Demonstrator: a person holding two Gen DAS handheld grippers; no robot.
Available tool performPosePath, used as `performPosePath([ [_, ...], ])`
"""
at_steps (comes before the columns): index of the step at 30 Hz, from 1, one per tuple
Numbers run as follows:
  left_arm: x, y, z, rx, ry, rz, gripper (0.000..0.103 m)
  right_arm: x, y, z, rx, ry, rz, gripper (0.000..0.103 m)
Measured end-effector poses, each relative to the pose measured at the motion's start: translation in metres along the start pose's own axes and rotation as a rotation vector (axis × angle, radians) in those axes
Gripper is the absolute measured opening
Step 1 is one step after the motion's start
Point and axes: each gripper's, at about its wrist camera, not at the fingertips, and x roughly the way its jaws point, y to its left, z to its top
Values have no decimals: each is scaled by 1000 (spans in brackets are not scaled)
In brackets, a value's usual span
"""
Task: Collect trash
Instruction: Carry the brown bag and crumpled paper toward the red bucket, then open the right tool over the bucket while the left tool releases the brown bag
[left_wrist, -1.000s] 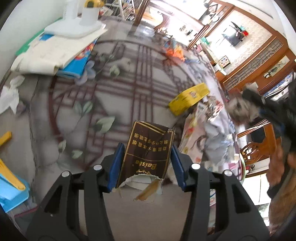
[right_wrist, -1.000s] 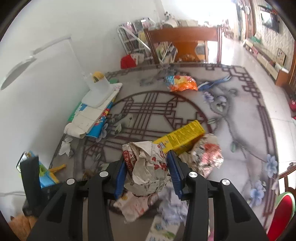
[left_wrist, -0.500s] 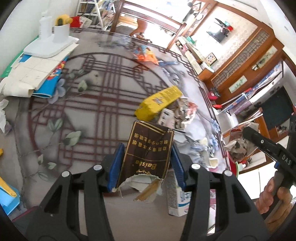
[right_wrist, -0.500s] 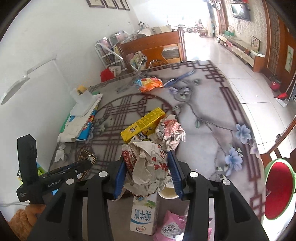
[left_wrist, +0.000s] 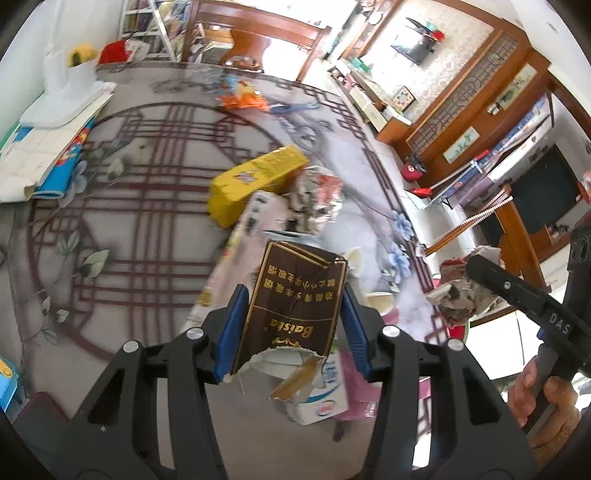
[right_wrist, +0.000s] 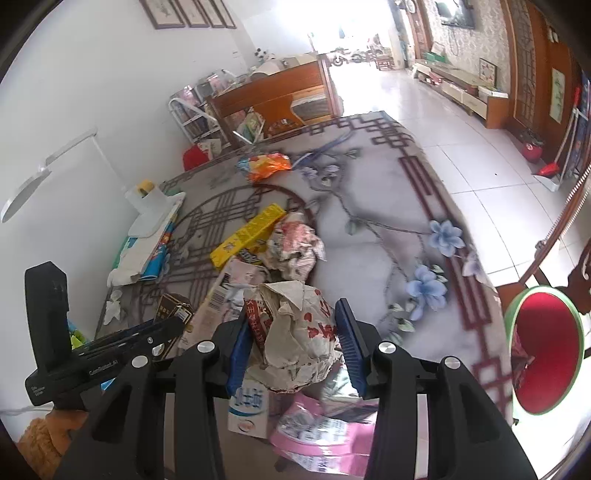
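Observation:
My left gripper (left_wrist: 293, 328) is shut on a torn brown cigarette box (left_wrist: 295, 306) with gold lettering, held above the patterned table (left_wrist: 140, 229). In the right wrist view my right gripper (right_wrist: 293, 345) is shut on a crumpled ball of white and red paper (right_wrist: 299, 332). The right gripper with its paper also shows at the right edge of the left wrist view, gripper (left_wrist: 491, 280), paper (left_wrist: 458, 295). The left gripper (right_wrist: 162, 328) with the brown box (right_wrist: 173, 308) appears low on the left of the right wrist view.
On the table lie a yellow box (right_wrist: 249, 234), crumpled wrappers (right_wrist: 295, 247), an orange snack bag (right_wrist: 264, 166), a white milk carton (right_wrist: 249, 410), pink packets (right_wrist: 325, 432) and flat cardboard (right_wrist: 229, 291). Books and a white stand (right_wrist: 147, 221) sit by the wall. A red-lined bin (right_wrist: 546, 350) stands at the right.
Both grippers have swept sideways across the table toward its right end, each still holding its trash. The milk carton, pink packets and red-lined bin have come into view.

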Motion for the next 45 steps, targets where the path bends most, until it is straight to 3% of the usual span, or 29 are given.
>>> performPosePath([
  [11,30,-89,1,79,14,-18,48,-43,-83,3,60,-43,-37,42],
  [22,85,-229,0,191,54,-144,48,-90,-206,-1,186,-69,-122,42],
  [29,134,-323,-16,290,135,-220,48,-119,-281,-14,294,-87,-181,43],
  [38,174,-374,-45,369,243,-223,48,-141,-349,-34,421,-93,-204,45],
  [40,176,-379,-48,378,253,-226,53,-142,-356,-34,427,-93,-209,54],
  [42,176,-379,-48,370,239,-218,79,-142,-361,-34,439,-97,-205,60],
  [45,173,-375,-45,345,230,-224,80,-140,-369,-34,471,-100,-191,67],
])
